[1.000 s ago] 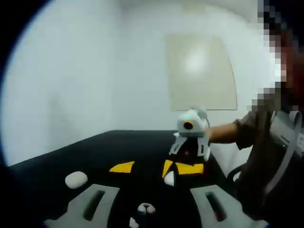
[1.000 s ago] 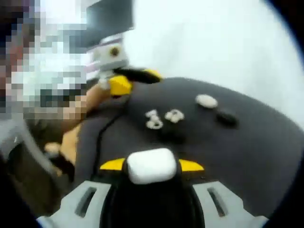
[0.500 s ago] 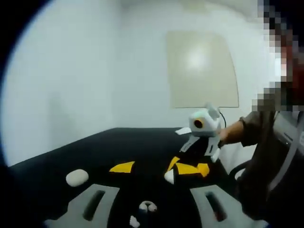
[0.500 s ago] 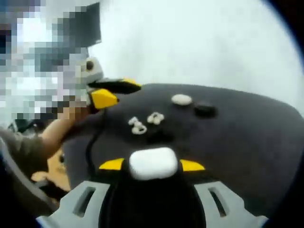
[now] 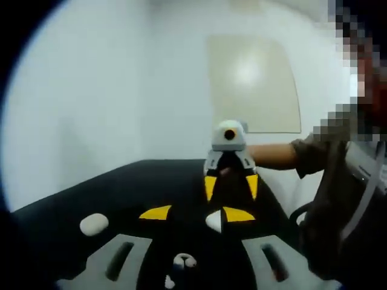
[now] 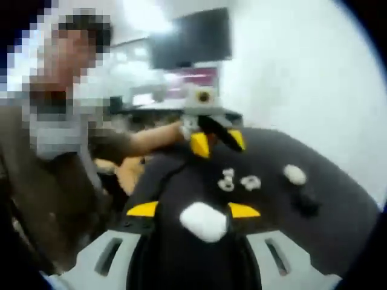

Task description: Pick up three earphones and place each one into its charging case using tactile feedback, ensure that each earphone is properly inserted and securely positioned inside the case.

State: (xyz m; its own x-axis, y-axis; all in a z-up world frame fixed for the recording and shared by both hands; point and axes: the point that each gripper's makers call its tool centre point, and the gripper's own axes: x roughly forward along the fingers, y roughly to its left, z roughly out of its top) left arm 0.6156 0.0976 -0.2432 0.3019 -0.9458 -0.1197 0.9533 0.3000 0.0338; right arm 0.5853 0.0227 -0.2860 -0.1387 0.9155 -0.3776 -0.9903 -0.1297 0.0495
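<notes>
white walls stand behind a black desk (image 6: pixel 338 211). judging by this, a charging case (image 6: pixel 204 221) is in hand and no earphone is seated yet. the right hand-held gripper (image 6: pixel 193 211) is closed on that white case; the left hand-held gripper (image 5: pixel 195 213) stands wide and empty. two earphones (image 6: pixel 239 180) lie beyond, another white case (image 6: pixel 295 174) far right. next: bring an earphone to the case.

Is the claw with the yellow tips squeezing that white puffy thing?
Touching. In the right gripper view the white case sits between the right gripper and its yellow tips, pinched on both sides with no gap showing.
</notes>
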